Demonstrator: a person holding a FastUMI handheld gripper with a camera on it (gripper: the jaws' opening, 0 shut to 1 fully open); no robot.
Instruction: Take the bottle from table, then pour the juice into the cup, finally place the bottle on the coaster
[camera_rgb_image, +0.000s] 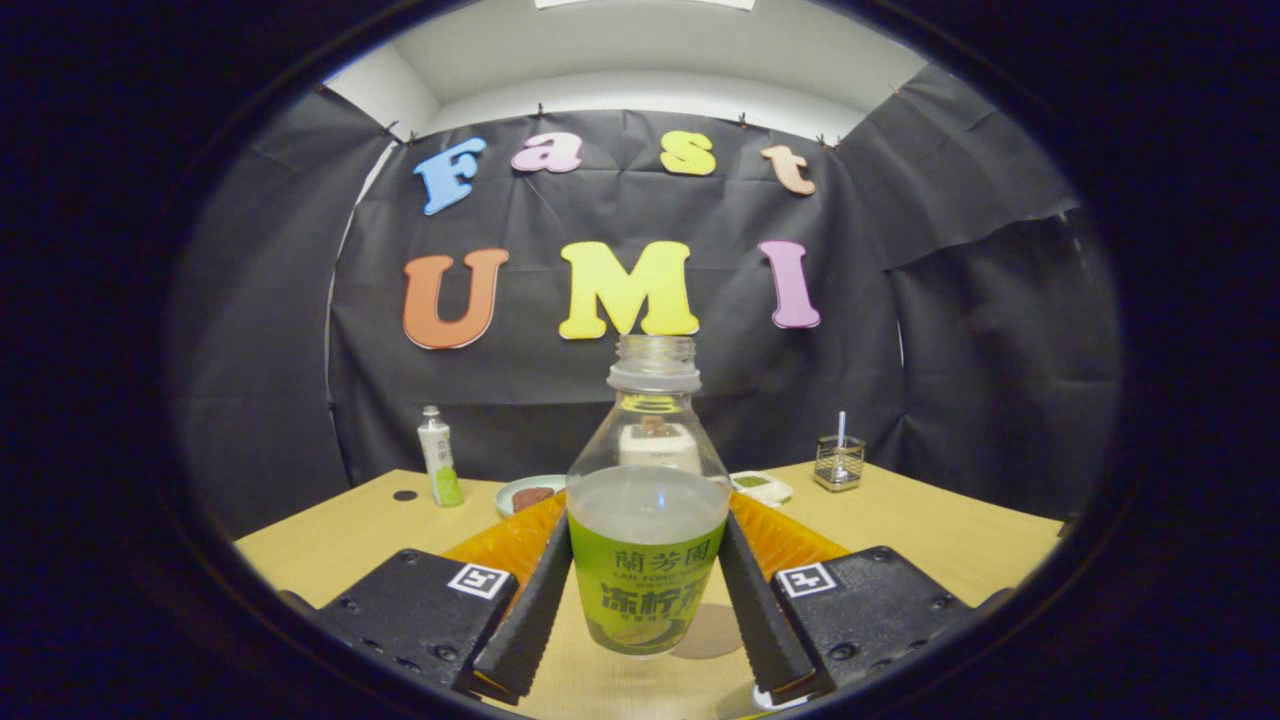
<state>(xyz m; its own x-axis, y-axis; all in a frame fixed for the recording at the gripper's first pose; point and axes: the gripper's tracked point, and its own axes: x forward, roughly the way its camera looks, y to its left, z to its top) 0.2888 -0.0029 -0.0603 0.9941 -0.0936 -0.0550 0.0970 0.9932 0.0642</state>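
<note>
We have the uncapped juice bottle (647, 500) upright between our gripper (645, 600) fingers, which press its green label from left and right, near on the wooden table (960, 540). About half full, thin, slick plastic; we judge the label band the safest hold.

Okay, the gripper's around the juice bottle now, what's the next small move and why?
Probably lift the juice bottle straight up, keeping it upright. The gripper appears shut on its labelled body, its cap is off, and it looks to be resting on the table, so tilting early could spill juice.
</note>
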